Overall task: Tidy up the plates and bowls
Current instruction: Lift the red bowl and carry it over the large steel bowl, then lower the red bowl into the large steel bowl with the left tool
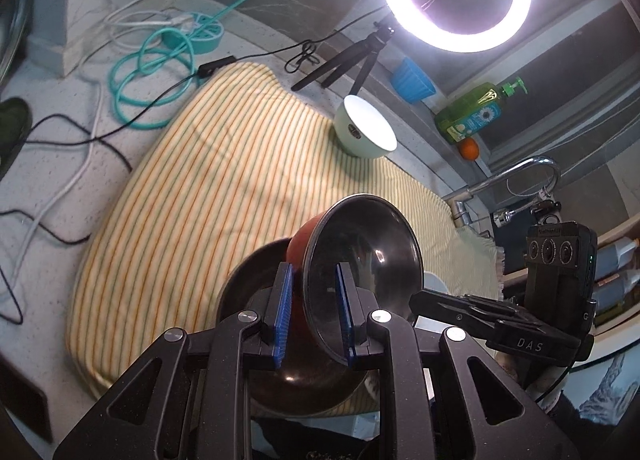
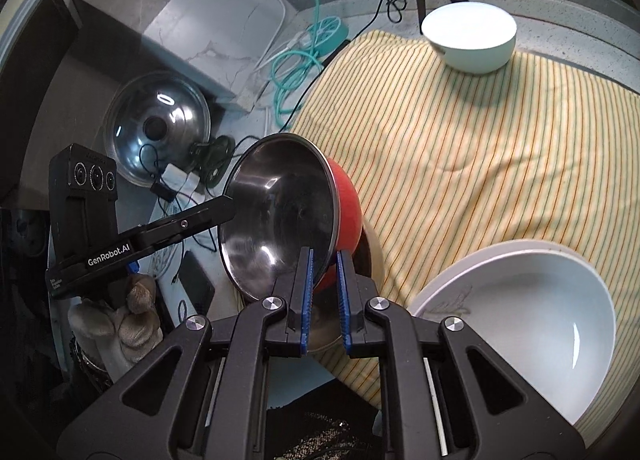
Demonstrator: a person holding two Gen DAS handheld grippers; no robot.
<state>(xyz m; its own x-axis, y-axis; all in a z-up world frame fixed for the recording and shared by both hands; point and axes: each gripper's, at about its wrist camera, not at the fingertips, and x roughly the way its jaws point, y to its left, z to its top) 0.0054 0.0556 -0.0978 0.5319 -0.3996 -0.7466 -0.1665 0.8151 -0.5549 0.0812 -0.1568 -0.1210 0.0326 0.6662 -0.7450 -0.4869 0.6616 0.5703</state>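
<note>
**Gripping a red bowl from both sides above the striped cloth**

A red bowl with a dark, glossy inside is held tilted on edge, its rim pinched by both grippers at once. In the left wrist view the left gripper is closed on the rim, one blue pad on the red outer wall and the other against the dark inside. In the right wrist view the right gripper is clamped on the rim in the same way, and the left gripper's black body is seen at the far side of the bowl, carried by a gloved hand. Just beneath the bowl a dark shallow dish is seen on the yellow striped cloth. A pale green bowl is set at the cloth's far edge, well apart from the grippers. A large white bowl is nested on a white plate near the right gripper. A glass pot lid is propped beyond the cloth.
</note>
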